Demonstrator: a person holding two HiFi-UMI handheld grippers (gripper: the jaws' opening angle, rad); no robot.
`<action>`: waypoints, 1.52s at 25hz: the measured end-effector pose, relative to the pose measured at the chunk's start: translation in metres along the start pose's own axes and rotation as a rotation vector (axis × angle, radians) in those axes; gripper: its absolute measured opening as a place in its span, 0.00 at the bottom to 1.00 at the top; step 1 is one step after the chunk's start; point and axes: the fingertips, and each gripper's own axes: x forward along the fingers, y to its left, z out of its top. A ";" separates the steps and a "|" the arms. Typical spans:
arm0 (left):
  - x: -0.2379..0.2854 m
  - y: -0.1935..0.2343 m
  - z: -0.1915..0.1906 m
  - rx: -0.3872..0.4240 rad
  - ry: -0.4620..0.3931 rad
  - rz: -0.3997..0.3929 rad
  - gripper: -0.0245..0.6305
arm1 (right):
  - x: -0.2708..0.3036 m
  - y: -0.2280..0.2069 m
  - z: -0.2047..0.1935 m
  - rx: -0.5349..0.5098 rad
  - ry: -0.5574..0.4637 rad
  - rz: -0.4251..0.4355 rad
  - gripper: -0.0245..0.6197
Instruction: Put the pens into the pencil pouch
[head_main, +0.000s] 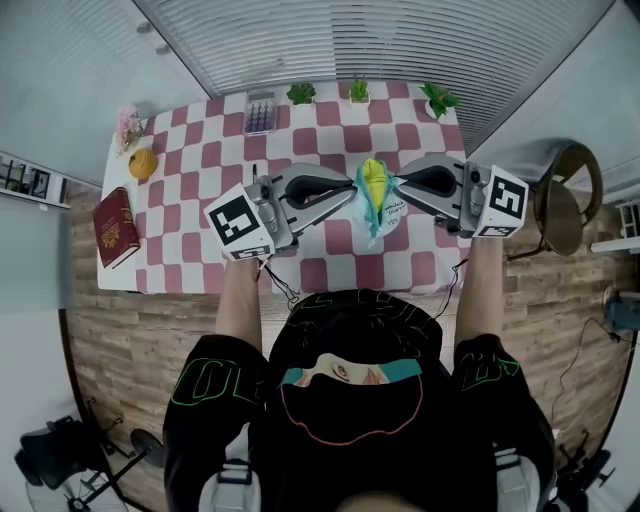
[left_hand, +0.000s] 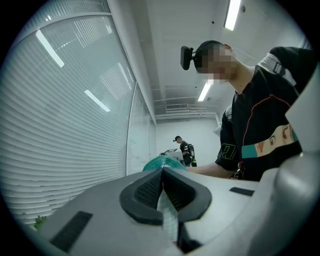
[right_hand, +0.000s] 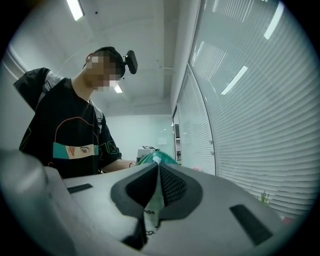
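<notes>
pencil pouch (head_main: 374, 203) | pinched between left gripper (head_main: 350, 189) and right gripper (head_main: 399, 182) (both clamped)

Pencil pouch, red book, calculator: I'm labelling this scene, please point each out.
pencil pouch (head_main: 373, 185), head view, its yellow upper part.
red book (head_main: 115, 228), head view, middle of its cover.
calculator (head_main: 260, 113), head view, its keypad.

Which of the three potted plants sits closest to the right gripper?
The rightmost potted plant, just beyond the right gripper; the other two stand further left, toward the calculator.
</notes>
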 end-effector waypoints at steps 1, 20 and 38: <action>-0.003 0.001 0.000 -0.001 -0.002 0.005 0.04 | 0.000 -0.001 0.000 0.001 0.001 -0.001 0.05; -0.060 0.014 -0.009 -0.043 -0.008 0.118 0.04 | 0.008 -0.020 -0.026 0.159 -0.060 -0.052 0.05; -0.131 0.046 -0.041 -0.051 0.075 0.430 0.04 | 0.016 -0.079 -0.076 0.175 0.137 -0.533 0.05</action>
